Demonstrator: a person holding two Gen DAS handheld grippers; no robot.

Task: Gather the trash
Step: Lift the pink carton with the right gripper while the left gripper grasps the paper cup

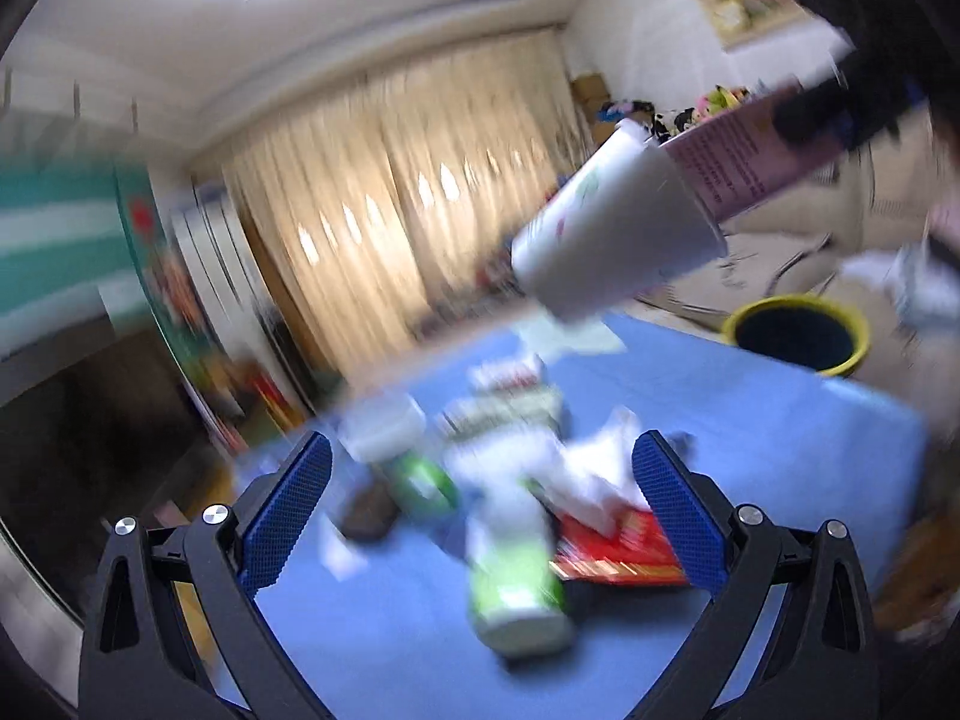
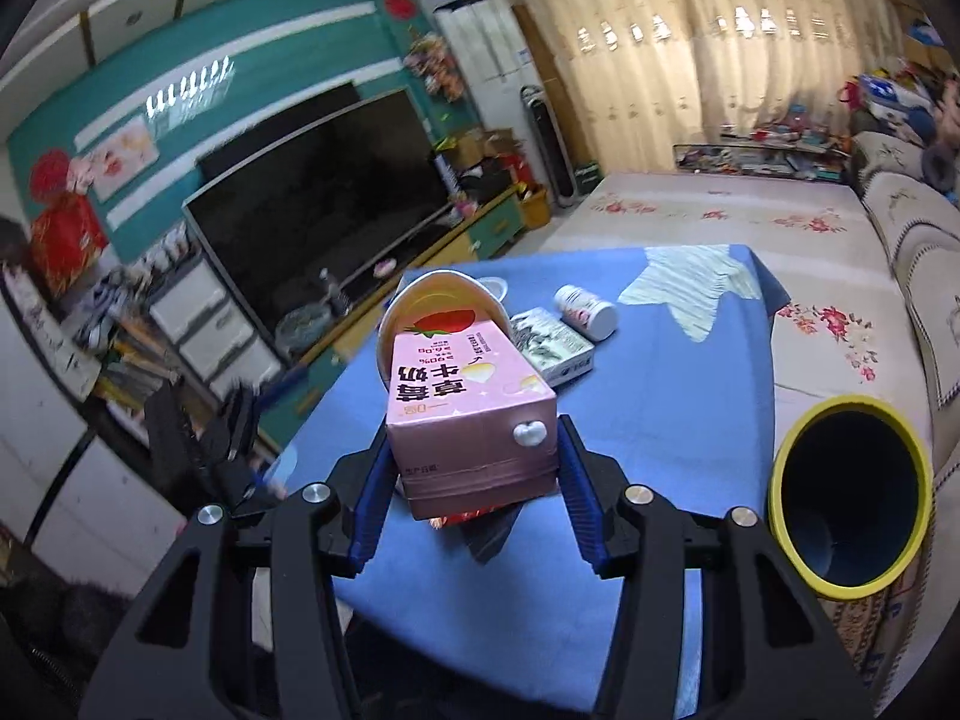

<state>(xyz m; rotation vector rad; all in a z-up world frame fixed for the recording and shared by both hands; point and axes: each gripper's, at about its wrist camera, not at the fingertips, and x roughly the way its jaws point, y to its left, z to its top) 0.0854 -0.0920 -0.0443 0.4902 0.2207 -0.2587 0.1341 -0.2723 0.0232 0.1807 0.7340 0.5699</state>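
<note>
Right gripper (image 2: 474,462) clamps pink milk carton (image 2: 468,414) tucked into paper cup (image 2: 444,306), near the yellow-rimmed bin (image 2: 852,492); left gripper (image 1: 480,504) wide, empty

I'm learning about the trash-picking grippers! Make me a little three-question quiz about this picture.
1. True or false: the right gripper holds a pink milk carton.
2. What colour is the rim of the bin? A) red B) yellow C) green
3. Fill in: the carton's far end is stuck into a paper ____.

Key:
1. True; the blue pads press its sides.
2. B, yellow.
3. Cup. The left gripper is open above the blue tablecloth, holding nothing.
</note>
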